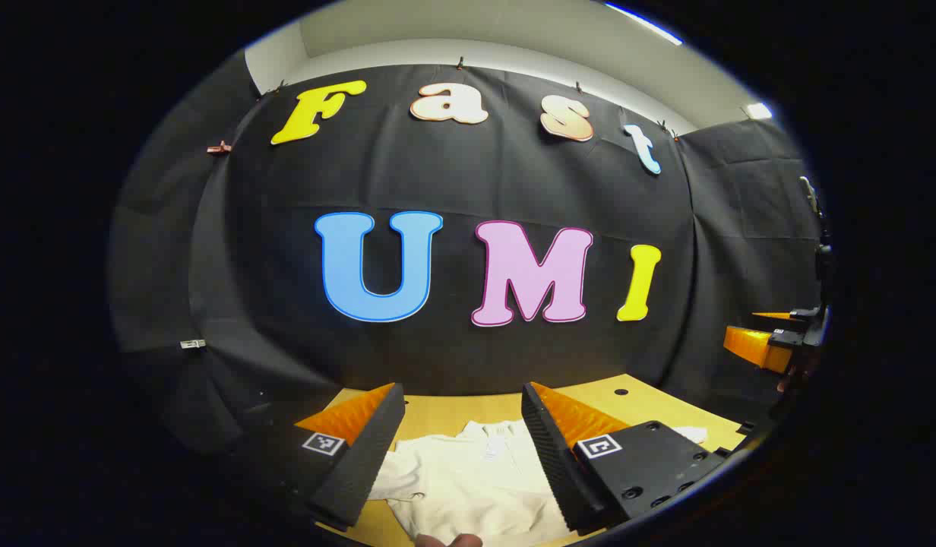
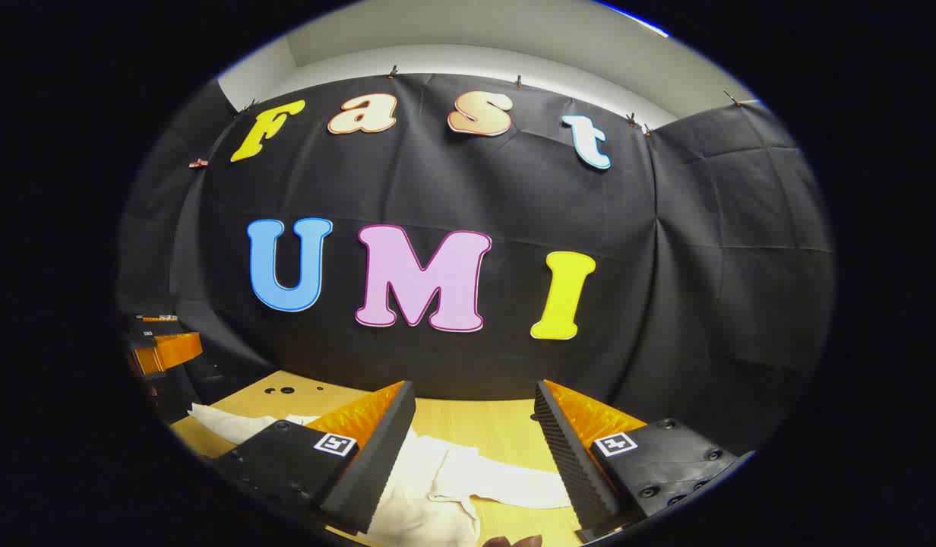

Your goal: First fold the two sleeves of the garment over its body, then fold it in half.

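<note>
Each gripper, left (image 1: 460,425) and right (image 2: 474,425), is built of two wedge-shaped fingers with ribbed inner faces. Square black-and-white markers and round screws are seen on the dark finger bases.

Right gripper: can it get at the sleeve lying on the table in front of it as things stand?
Probably yes. The right gripper is open above the table, and the sleeve lies flat just ahead between its fingers, with nothing lying over it. The gripper would only need to come down.

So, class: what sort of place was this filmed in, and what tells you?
Probably a recording booth, not a home: black cloth walls clipped up, a bare wooden table holding a white garment.
</note>
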Demonstrator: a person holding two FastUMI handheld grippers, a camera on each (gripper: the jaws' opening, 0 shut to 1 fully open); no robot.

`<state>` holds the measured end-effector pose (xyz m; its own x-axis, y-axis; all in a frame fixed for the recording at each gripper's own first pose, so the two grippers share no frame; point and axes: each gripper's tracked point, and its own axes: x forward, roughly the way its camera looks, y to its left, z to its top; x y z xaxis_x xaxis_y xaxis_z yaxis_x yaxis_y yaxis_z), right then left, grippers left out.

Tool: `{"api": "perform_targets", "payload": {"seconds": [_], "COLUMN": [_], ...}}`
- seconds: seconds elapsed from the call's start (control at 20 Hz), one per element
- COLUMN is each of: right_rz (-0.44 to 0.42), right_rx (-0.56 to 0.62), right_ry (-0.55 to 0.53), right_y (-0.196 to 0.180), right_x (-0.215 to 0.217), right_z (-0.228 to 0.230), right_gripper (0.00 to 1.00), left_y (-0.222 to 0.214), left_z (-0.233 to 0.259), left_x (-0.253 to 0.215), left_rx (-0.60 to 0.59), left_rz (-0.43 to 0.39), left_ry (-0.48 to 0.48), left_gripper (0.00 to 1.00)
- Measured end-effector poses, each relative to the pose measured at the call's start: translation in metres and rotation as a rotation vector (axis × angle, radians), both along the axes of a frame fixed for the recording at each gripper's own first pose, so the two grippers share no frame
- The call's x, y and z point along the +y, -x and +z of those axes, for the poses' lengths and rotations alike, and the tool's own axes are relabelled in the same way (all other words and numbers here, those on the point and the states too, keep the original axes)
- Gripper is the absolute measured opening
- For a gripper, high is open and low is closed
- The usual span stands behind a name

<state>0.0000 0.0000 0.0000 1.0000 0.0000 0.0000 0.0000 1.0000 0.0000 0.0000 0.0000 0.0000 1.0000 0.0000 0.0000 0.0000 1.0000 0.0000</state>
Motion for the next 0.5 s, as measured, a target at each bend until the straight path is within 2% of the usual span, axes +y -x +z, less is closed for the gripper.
{"api": "perform_targets", "payload": {"seconds": [0.5], "right_rz": [-0.01], "right_rx": [0.041], "right_ry": [-0.01], "right_y": [-0.016], "right_x": [-0.026], "right_z": [-0.019], "right_gripper": [0.97], "left_y": [-0.022], "left_z": [-0.015], "left_x": [-0.027], "left_rx": [0.043], "left_rz": [-0.016], "left_ry": [-0.023], "left_gripper": [0.95]}}
